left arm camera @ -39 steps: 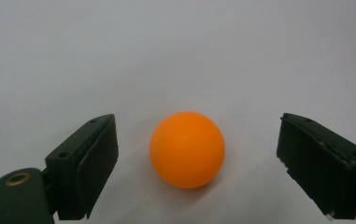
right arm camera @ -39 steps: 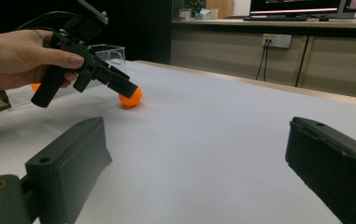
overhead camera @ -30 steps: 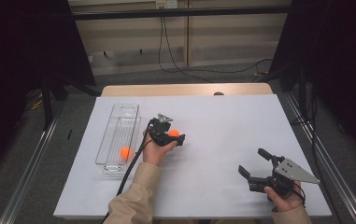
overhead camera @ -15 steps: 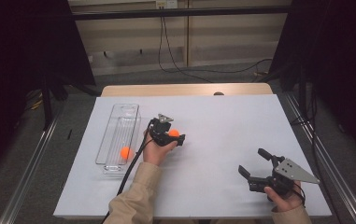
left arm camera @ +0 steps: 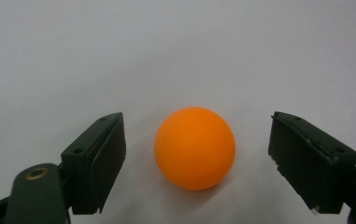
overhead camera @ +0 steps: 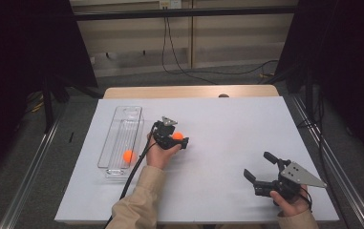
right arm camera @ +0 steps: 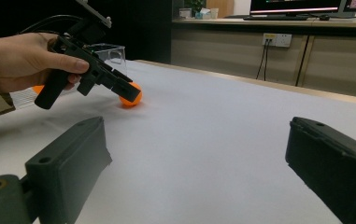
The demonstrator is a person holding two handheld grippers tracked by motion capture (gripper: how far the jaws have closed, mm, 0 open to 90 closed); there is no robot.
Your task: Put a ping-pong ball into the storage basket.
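Two orange balls show in the high view: one orange ball (overhead camera: 177, 136) lies on the white surface (overhead camera: 227, 124) at the tip of the left hand-held gripper (overhead camera: 178, 141), and a second orange ball (overhead camera: 129, 156) sits inside the clear tray (overhead camera: 121, 141) to the left of it. The left hand (overhead camera: 159, 153) holds its hand-held gripper low over the surface, just right of the tray, with the ball right at its jaws. The right hand-held gripper (overhead camera: 260, 167) rests well apart, near the front right corner of the surface, its jaws spread with nothing between them, held by the right hand (overhead camera: 292, 204).

From the left gripper view, the orange ball (left arm camera: 195, 148) rests on the surface between the two black jaws, roughly midway, with a clear gap on each side. The jaws have just been closing around it, yet the pads do not touch it; they stand apart.

From the right gripper view, the right hand-held gripper (right arm camera: 199, 163) shows its own jaws wide apart over bare surface. Farther off to the upper left, the left hand (right arm camera: 19, 60) tilts the left hand-held gripper (right arm camera: 128, 95) downward, and the orange ball (right arm camera: 131, 95) lies on the surface at its tip, partly hidden by the near jaw. The clear tray (right arm camera: 110, 53) stands just behind.
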